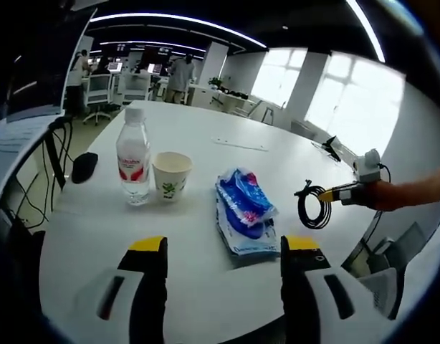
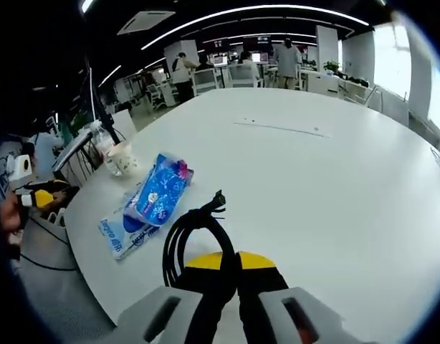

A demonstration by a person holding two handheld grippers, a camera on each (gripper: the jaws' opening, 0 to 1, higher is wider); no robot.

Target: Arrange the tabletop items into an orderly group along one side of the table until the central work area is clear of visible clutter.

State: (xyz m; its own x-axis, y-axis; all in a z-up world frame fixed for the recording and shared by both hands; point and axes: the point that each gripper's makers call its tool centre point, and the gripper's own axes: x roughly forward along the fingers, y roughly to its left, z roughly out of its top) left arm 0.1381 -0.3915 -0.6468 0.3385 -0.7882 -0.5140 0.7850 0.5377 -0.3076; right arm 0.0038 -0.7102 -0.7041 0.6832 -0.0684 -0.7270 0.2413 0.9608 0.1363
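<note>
Your right tongs (image 2: 231, 261) are clamped on the coiled black cable (image 2: 188, 240), lifted over the table (image 2: 335, 186), left tongs (image 1: 223, 247) gaping empty; carrying appears underway, next setting it beside the blue packet (image 1: 245, 208), cup (image 1: 171, 174) and bottle (image 1: 133, 163).

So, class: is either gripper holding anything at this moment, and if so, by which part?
The right gripper is shut on the coiled black cable, pinching the near side of its loop. The left gripper is open, holding nothing.
</note>
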